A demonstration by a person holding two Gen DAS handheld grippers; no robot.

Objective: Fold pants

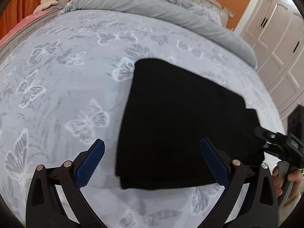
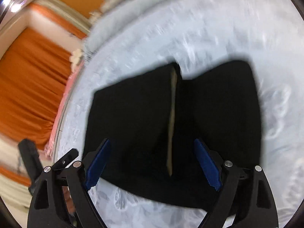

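The black pants (image 1: 180, 114) lie folded into a thick rectangle on the butterfly-print bed cover (image 1: 66, 95). My left gripper (image 1: 152, 141) hovers open over their near left edge, and its blue pads touch nothing. My right gripper (image 1: 261, 133) shows at the pants' right edge, with a hand (image 1: 285, 178) on its handle. The right wrist view is blurred. There the pants (image 2: 218, 114) show two black halves with a tan strip (image 2: 172, 123) between them. My right gripper (image 2: 152, 142) is open above them, gripping nothing. The left gripper's finger (image 2: 65, 159) pokes in at the lower left.
A rolled grey duvet (image 1: 152, 5) lies along the far end of the bed. White wardrobe doors (image 1: 275, 38) stand to the right. Orange curtains (image 2: 28, 85) and a pink cloth (image 1: 19, 30) sit past the bed's left edge. Left of the pants is bare bed cover.
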